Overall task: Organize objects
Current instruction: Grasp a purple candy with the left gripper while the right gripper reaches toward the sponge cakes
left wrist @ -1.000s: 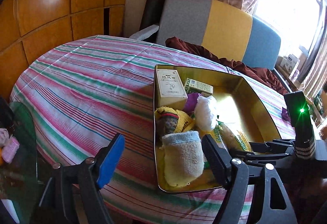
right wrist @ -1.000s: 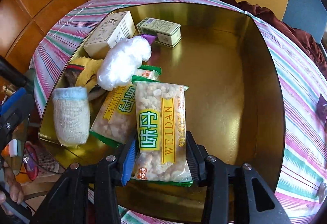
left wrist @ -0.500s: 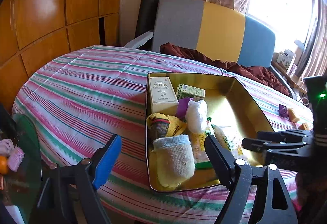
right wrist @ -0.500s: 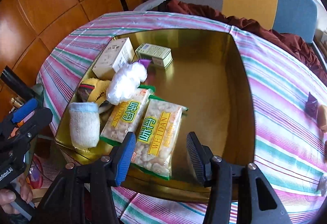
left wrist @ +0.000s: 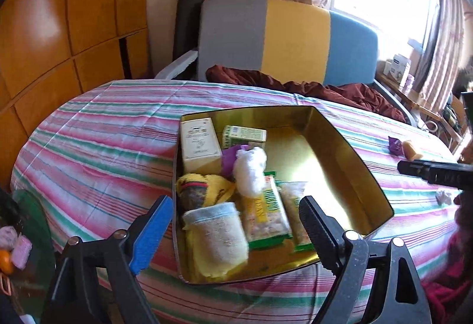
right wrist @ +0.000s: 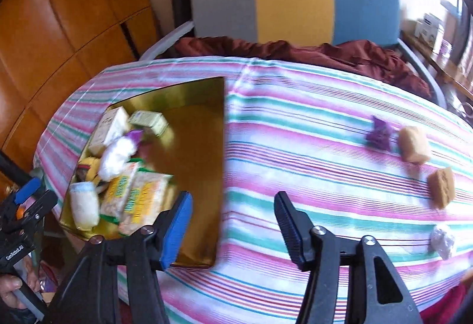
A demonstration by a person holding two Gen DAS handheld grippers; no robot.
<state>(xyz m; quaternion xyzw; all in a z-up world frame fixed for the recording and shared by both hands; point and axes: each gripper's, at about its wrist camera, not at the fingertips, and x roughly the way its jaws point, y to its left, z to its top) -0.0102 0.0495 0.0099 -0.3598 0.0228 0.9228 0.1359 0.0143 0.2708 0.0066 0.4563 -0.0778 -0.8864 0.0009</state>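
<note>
Right gripper [right wrist: 232, 223] spread, empty, over striped tablecloth [right wrist: 295, 131] beside gold tin [right wrist: 192, 129]. Left gripper [left wrist: 235, 223] likewise spread. Loose tan cube [right wrist: 414, 144] lies well right; likely light, spongy: pinch across flat sides.

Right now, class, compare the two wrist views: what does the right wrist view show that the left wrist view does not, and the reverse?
Only the right wrist view shows the brown sponge block on the tablecloth and the hand holding the left tongs. Only the left wrist view shows the dark end of the right tongs from the side. Both share the gold tin with its snack packets, the purple wrapper and the striped chair.
</note>
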